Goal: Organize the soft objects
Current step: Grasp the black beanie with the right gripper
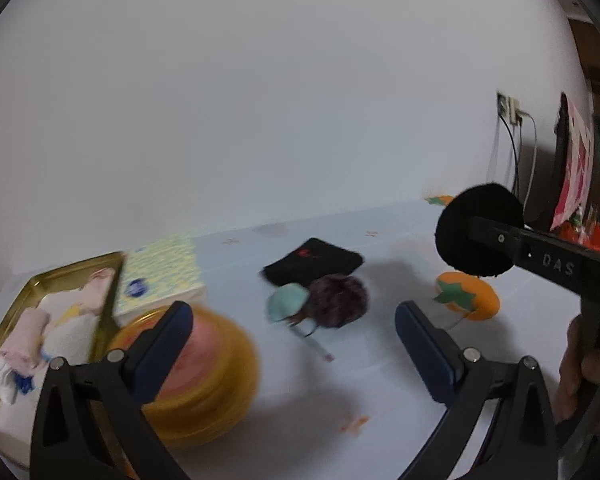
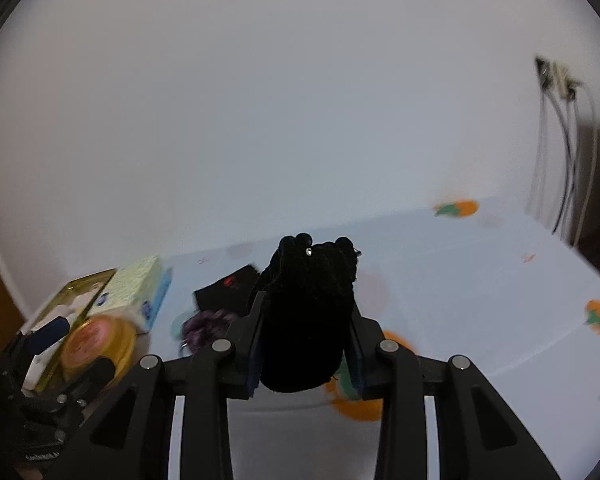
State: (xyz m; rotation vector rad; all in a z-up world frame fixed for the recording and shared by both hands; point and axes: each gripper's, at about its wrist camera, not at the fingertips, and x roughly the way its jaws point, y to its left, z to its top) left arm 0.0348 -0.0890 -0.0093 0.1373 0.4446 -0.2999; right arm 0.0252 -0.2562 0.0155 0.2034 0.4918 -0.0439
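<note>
- The right gripper [image 2: 306, 344] was closed on a black pouch [image 2: 306, 312], its fingers [image 2: 256, 340] pressing both sides, with the pouch lifted off the table [image 2: 480, 280].
- From the left view the pouch [image 1: 480, 232] hung above an orange plush [image 1: 470, 296], apart from it.
- The left gripper [image 1: 294, 340] stood wide open with nothing between its fingers [image 1: 424, 340], near a round yellow tin [image 1: 208, 376].
- A gold tray [image 1: 4, 320] at the left held pale folded cloths [image 1: 28, 336]; a tissue box [image 1: 160, 276] lay just beside it.
- Mid-table lay a black cloth [image 1: 312, 264], touching a purple pompom [image 1: 342, 300] and a teal piece [image 1: 286, 300].
</note>
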